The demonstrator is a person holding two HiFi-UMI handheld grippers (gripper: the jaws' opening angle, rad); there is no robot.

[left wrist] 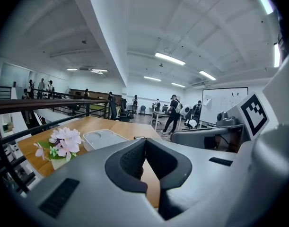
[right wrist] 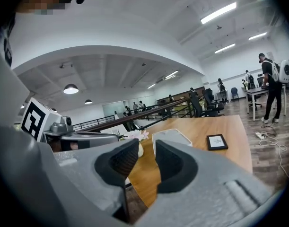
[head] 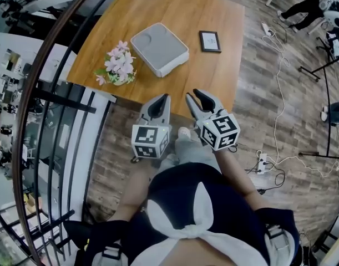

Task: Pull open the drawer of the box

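Note:
A low white box (head: 159, 49) with rounded corners lies on the wooden table (head: 158, 10), past the middle; no open drawer shows on it. Both grippers hover off the table's near edge, well short of the box and touching nothing. My left gripper (head: 162, 97) has its pads together, shut and empty; in the left gripper view (left wrist: 145, 140) the box (left wrist: 104, 138) lies ahead to the left. My right gripper (head: 191, 96) is open, with a clear gap between the pads and nothing in it; in the right gripper view (right wrist: 146, 143) the box (right wrist: 171, 137) shows just beyond the jaws.
A small pot of pink flowers (head: 118, 65) stands left of the box, and a dark picture frame (head: 210, 41) lies to its right. A black railing (head: 58, 101) runs along the left. Cables and a power strip (head: 262, 162) lie on the floor at right. People stand far off.

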